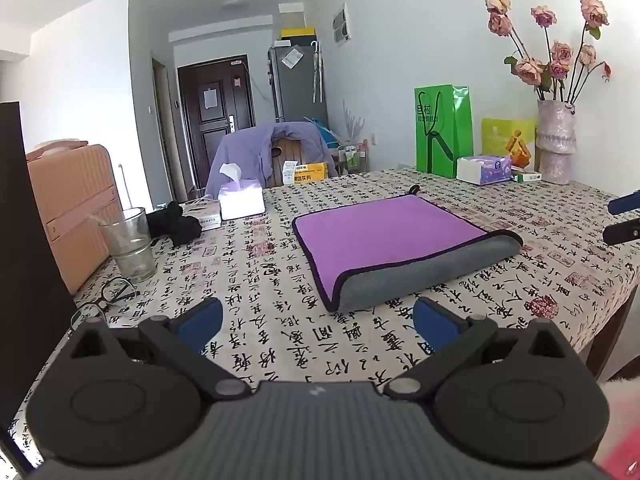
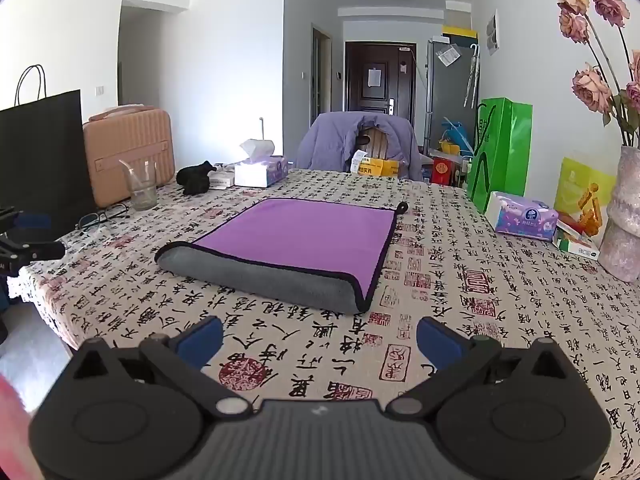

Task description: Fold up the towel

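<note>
Purple-faced towel lying folded, grey fold toward the cameras, at mid-bench, with the left hand-held gripper and right hand-held gripper both released, empty and short of it, leaving its corners free for the next grasp.

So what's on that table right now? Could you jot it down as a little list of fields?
towel: purple and grey towel, folded once, flat on the tablecloth
left gripper: open, holding nothing, short of the towel
right gripper: open, holding nothing, short of the towel
left side of the table: drinking glass, eyeglasses
far right: vase of roses, tissue pack
</note>
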A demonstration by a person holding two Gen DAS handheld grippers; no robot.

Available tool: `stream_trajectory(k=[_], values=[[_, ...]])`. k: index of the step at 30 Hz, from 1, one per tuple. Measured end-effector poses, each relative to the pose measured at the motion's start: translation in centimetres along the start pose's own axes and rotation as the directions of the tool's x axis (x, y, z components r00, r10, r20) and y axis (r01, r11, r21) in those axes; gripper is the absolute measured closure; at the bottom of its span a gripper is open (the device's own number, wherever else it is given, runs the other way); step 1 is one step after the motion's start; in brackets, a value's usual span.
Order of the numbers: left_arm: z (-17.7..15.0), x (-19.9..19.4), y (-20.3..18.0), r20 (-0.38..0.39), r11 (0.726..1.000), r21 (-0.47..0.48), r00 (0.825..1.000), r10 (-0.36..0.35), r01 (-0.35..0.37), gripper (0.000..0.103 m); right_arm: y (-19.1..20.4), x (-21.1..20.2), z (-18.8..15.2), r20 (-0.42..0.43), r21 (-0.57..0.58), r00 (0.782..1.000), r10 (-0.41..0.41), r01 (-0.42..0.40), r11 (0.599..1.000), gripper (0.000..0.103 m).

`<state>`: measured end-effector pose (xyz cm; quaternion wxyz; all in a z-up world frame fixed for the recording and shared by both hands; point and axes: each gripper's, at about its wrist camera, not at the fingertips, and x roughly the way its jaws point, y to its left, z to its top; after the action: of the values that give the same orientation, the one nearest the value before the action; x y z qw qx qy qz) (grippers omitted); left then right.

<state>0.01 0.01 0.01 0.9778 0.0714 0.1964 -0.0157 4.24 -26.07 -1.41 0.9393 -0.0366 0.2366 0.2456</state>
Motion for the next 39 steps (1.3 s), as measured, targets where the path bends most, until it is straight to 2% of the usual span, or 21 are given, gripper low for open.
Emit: stream_trajectory(k=[39], values=[[0.10, 0.02, 0.11, 0.018, 1.000, -0.019, 1.000, -0.014, 0.014, 0.000, 0.38, 0.02, 0.39, -0.007, -0.004, 1.000, -0.002, 0.001, 1.000, 0.000]])
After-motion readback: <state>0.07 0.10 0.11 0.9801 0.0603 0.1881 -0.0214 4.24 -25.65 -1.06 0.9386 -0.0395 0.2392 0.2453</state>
